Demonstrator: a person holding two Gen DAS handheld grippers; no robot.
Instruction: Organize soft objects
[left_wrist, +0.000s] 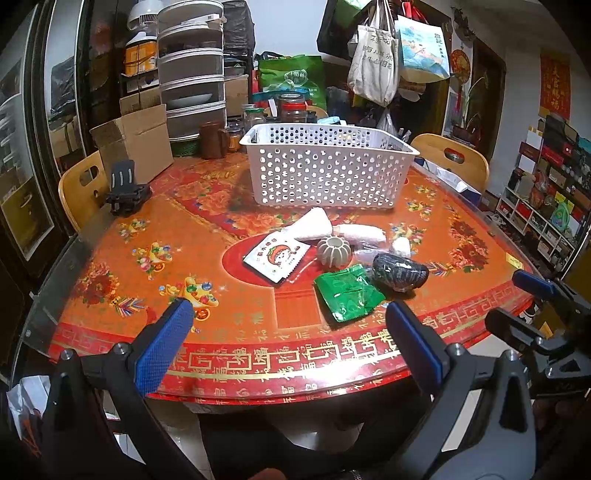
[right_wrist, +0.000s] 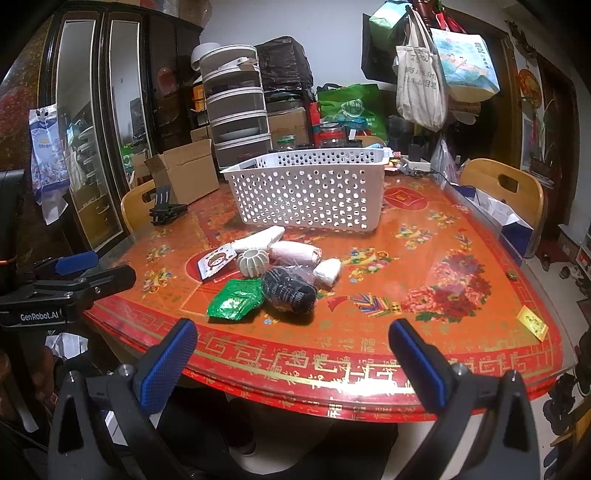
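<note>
I hold my left gripper (left_wrist: 288, 328) above the near edge of the round table (left_wrist: 207, 229), its blue-padded jaws spread wide with nothing between them, and my right gripper (right_wrist: 291, 349) sits the same way, wide apart and empty, just off the table's near rim. In the left wrist view the right gripper's dark frame and one blue fingertip (left_wrist: 532, 282) show at the far right edge. The soft objects lie in a loose cluster near the middle of the red floral tablecloth. A green foil packet (left_wrist: 349, 293) lies closest to me, touching a dark knitted bundle (left_wrist: 400, 271) on its right. Behind them stands a pale ribbed ball-shaped piece (left_wrist: 334, 251), with a white sachet printed with a cartoon face (left_wrist: 277, 258) flat on its left. A rolled white towel (left_wrist: 314, 225) lies slanted behind the sachet, a second pale roll (left_wrist: 362, 233) lies just right of it, and a small white wad (left_wrist: 400, 246) sits at the cluster's right end; something in clear film lies between the rolls and the knitted bundle, but I cannot tell what. The white perforated basket (left_wrist: 327, 166) stands upright farther back, apart from the cluster; I cannot see into it. A cardboard box (left_wrist: 135, 142) and a black stand (left_wrist: 125, 190) sit at the table's far left.
</note>
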